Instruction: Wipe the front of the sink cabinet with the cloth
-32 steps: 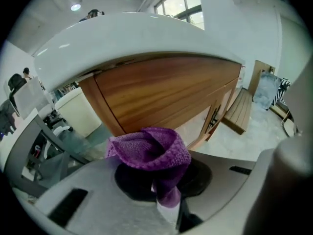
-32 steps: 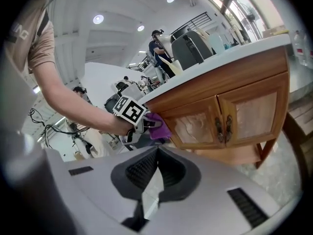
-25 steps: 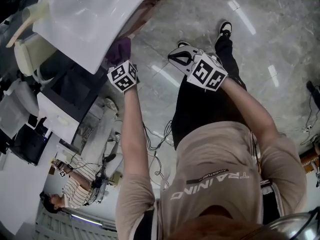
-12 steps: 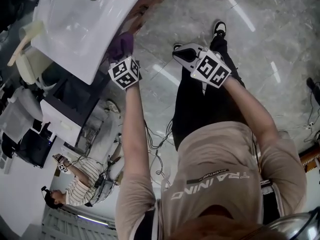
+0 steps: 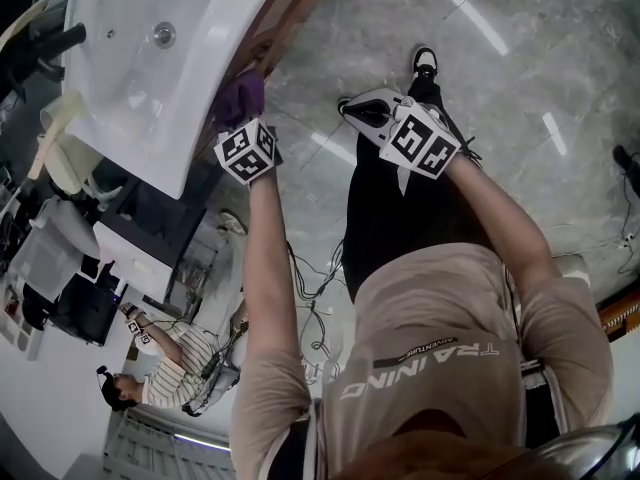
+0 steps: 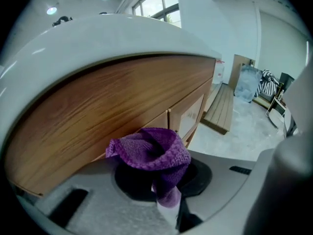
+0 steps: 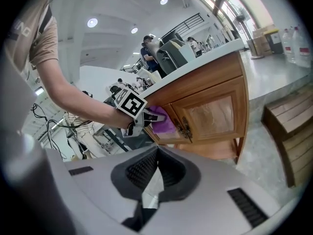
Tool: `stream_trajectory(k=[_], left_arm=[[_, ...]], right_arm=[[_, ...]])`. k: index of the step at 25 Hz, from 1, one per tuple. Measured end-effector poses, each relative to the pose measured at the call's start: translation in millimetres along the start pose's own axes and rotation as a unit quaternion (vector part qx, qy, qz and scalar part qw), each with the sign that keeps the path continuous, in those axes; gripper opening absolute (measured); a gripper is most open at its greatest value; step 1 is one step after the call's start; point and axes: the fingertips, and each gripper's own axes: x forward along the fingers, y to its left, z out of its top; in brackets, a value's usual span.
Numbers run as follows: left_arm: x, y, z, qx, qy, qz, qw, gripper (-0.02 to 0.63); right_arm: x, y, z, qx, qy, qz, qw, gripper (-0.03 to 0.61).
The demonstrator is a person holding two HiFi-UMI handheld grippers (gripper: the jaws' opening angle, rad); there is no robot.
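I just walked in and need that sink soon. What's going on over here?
A person is cleaning the wooden sink cabinet. Their left claw is shut on a purple cloth and holds it against the cabinet front, just under the rim of the white sink. The right claw is shut and empty, held off to the side, away from the cabinet.

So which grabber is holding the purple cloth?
The left gripper: its jaws pinch the purple cloth right by the wooden cabinet front. The right gripper is shut on nothing, away from the cabinet.
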Motion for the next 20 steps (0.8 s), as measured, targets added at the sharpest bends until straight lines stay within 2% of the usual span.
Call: stream_trajectory(k=[4,8,18,20], left_arm=[[11,-20,16,-0.024,0.004,0.002,0.9997,0.049],[21,-43,34,-0.032,0.001,-0.005,0.9995,0.049],[50,-105,83,-0.018,-0.006,-0.031,0.9993,0.049],[57,-118,92,-0.004,-0.006,-0.04,0.9992,0.049]], right_arm=[[-18,-24,9,-0.008,-0.002,-0.007,1.0,0.012],[-31,-46,21,-0.015,-0.006,-0.008,1.0,0.012],[-57,-99,34,0.0,-0.016,-0.015,1.0,0.012],[-64,-107,34,0.002,-0.017,-0.018,1.0,0.012]])
